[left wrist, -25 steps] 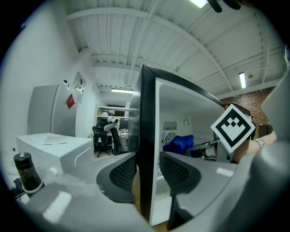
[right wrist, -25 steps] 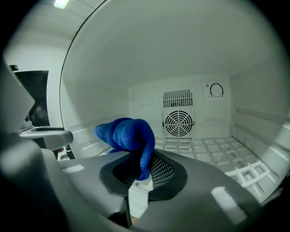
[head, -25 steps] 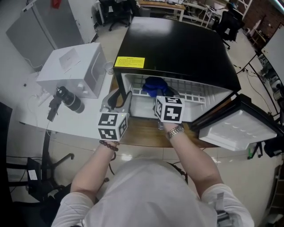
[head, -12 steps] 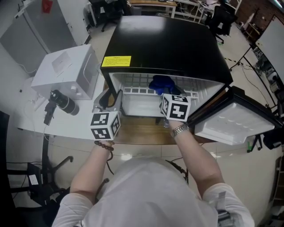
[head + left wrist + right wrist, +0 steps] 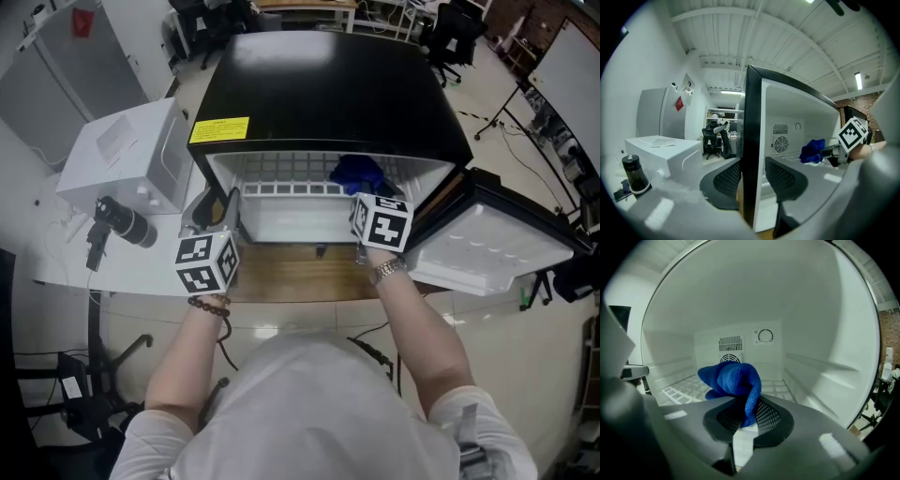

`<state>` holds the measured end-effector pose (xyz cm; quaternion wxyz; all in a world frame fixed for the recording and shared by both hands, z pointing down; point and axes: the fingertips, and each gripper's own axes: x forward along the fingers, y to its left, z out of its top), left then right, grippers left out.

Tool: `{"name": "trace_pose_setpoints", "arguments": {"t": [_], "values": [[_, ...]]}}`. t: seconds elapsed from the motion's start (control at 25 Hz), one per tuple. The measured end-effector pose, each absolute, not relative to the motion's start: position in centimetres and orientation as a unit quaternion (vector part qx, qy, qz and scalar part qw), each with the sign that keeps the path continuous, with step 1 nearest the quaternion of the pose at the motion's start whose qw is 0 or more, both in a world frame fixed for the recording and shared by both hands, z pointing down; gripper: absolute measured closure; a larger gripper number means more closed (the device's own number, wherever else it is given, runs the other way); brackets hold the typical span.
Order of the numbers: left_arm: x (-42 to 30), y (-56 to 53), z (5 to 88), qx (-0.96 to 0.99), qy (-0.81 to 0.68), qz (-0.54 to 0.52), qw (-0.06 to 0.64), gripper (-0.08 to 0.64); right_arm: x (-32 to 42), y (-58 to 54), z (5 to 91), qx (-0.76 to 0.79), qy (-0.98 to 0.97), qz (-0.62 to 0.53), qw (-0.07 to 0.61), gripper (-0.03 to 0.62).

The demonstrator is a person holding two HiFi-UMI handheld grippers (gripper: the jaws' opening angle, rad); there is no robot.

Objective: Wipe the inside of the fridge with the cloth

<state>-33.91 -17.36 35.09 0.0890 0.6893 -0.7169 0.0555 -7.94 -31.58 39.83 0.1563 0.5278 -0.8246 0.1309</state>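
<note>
Head view: the right claw's (image 5: 744, 416) marker cube is covering its jaws, and only a crumpled blue lump of the cloth (image 5: 360, 173) is showing past it, at the right end of the fridge (image 5: 328, 84) interior. The right claw view is making the grip plain. The jaws are standing nearly together, pinching a fold of the cloth. Its soft, nubby bulk is bunching above the perforated black pads and hanging over the white wire shelf (image 5: 677, 391); whether it is touching the shelf cannot be told. Far behind it, a slotted fan grille (image 5: 730, 344) and a round dial (image 5: 765, 336) are sitting on the smooth white back wall.

The left claw (image 5: 752, 177) is straddling the front edge of the fridge's left wall, its meshed pads pressing either side of that black-edged panel. The panel is blocking the middle of the left claw view.

The fridge is showing as a glossy black box on a wooden tabletop (image 5: 291, 277), with its door (image 5: 492, 248) standing open to the right. The print on its yellow label (image 5: 220, 129) is too small to read. To the left, a boxy white appliance (image 5: 117, 155) is standing near a dark cylinder (image 5: 120, 223) that is hard to identify.
</note>
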Motion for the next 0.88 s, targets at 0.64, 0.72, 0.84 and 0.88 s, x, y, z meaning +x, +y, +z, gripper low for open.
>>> {"name": "trace_pose_setpoints", "arguments": {"t": [0.64,0.72,0.84,0.88], "values": [[-33.7,-16.5,35.1,0.675,-0.729,0.054,0.098,0.400,-4.3,-31.1,38.8,0.555,-0.812,0.119,0.134,0.552],[-33.5,-15.9,35.4,0.672,-0.731,0.059,0.100,0.402,-4.5,-30.6,37.9,0.545,-0.822,0.113,0.121,0.552],[-32.5,-14.5,35.9,0.671,-0.731,0.061,0.103,0.414,-4.9,-29.8,36.5,0.521,-0.840,0.105,0.108,0.552],[-31.9,-14.2,36.1,0.676,-0.727,0.058,0.105,0.420,-5.1,-29.4,36.1,0.510,-0.847,0.102,0.106,0.552]]}}
